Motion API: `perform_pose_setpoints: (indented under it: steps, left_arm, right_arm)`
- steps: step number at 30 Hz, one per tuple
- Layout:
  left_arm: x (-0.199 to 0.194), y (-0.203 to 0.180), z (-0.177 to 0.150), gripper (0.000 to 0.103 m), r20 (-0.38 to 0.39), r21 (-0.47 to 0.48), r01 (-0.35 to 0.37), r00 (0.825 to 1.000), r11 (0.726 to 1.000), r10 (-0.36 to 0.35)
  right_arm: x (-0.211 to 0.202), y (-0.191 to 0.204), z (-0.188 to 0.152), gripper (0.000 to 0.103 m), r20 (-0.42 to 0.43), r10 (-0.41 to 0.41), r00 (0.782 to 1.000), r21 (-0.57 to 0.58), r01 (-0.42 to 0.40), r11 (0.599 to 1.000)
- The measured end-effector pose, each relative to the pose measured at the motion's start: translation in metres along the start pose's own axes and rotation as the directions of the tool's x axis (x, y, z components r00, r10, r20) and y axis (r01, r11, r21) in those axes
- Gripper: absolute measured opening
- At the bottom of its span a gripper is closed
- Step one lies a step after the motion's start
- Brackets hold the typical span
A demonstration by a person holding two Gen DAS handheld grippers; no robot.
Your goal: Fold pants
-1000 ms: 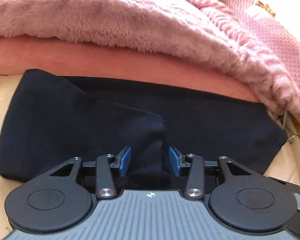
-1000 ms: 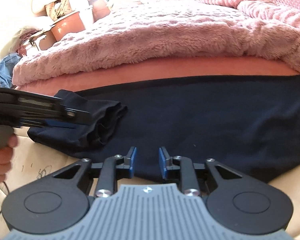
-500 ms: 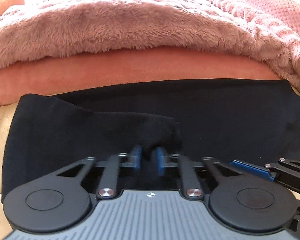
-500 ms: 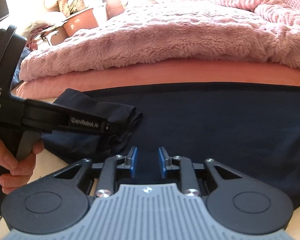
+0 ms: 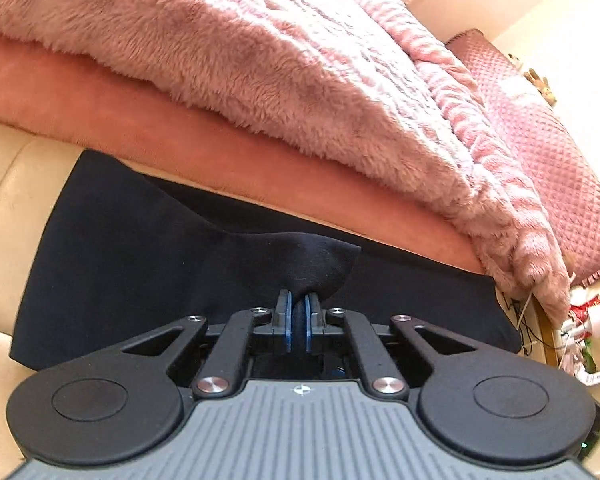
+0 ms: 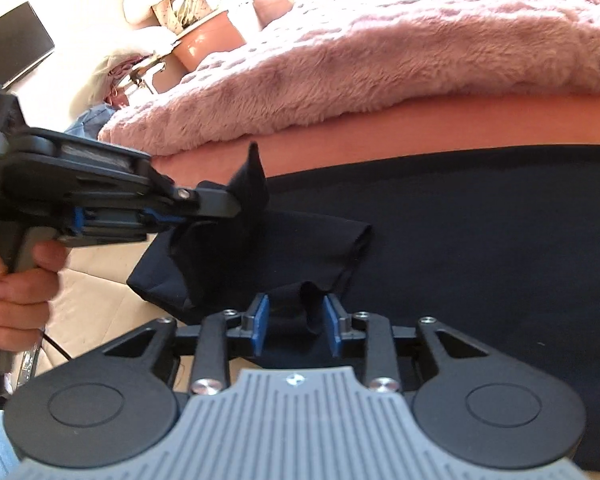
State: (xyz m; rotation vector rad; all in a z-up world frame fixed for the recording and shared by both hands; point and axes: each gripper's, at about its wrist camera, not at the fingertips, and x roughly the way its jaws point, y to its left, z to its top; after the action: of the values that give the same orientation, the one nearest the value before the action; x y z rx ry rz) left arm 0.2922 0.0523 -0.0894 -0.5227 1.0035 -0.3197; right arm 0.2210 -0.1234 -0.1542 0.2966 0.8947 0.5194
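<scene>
Dark navy pants [image 5: 140, 264] lie flat on a cream surface in front of a bed; they also show in the right wrist view [image 6: 480, 232]. My left gripper [image 5: 299, 312] is shut on a fold of the pants' near edge and lifts it a little. In the right wrist view the left gripper [image 6: 220, 208] holds that cloth up at the left. My right gripper [image 6: 295, 322] is open, with a raised fold of the pants between its blue pads [image 6: 260, 320].
A fluffy pink blanket [image 5: 260, 60] hangs over a salmon sheet [image 5: 100, 96] just behind the pants. A pink quilted cushion [image 5: 540, 140] lies at the right. A terracotta pot [image 6: 204, 44] and clutter stand at the far left.
My left gripper closed on the pants' edge and raised it. My right gripper opened wider and moved in around a fold beside it.
</scene>
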Motion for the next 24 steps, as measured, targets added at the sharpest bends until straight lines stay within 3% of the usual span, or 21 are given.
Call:
perform_pose_setpoints:
  steps: [4,5,6,7,11,17,20,24]
  left_arm:
    - [-0.002,-0.005,0.007,0.006,-0.016,0.016,0.009,1.0,1.0,-0.009]
    - [-0.003,-0.005,0.008,0.006,-0.022,0.022,0.009,1.0,1.0,-0.009]
    - [-0.005,-0.005,0.008,0.006,-0.026,0.028,0.01,1.0,1.0,-0.01]
    - [-0.005,-0.007,0.01,0.006,-0.033,0.039,0.014,0.999,0.999,-0.012]
    - [-0.003,-0.017,0.017,0.006,-0.069,0.081,0.025,0.997,0.996,-0.02]
    - [0.022,-0.024,0.014,0.006,-0.161,0.115,-0.002,0.987,0.993,0.02]
    - [0.039,-0.027,0.006,0.006,-0.192,0.117,-0.014,0.981,0.993,0.037]
    - [0.06,-0.024,-0.002,0.006,-0.218,0.096,-0.037,0.974,0.995,0.057]
  right_arm:
    - [0.019,0.001,0.004,0.025,-0.047,0.011,0.999,0.001,-0.011,1.0]
    - [0.023,0.001,0.005,0.02,-0.063,0.017,0.998,0.004,-0.017,1.0]
    - [0.023,0.001,0.005,0.005,-0.064,0.024,0.998,0.005,-0.024,1.0]
    - [0.022,-0.001,0.005,0.001,-0.066,0.045,0.997,0.007,-0.044,0.999]
    - [0.008,0.003,0.006,0.0,-0.084,0.077,0.993,-0.02,-0.079,0.997]
    - [0.016,-0.01,0.0,0.0,-0.177,0.027,0.984,0.031,-0.022,0.999]
    - [0.015,-0.017,0.0,0.0,-0.174,0.043,0.984,0.097,-0.026,0.995]
    - [0.015,-0.011,-0.003,0.0,-0.181,0.023,0.983,0.07,-0.01,0.997]
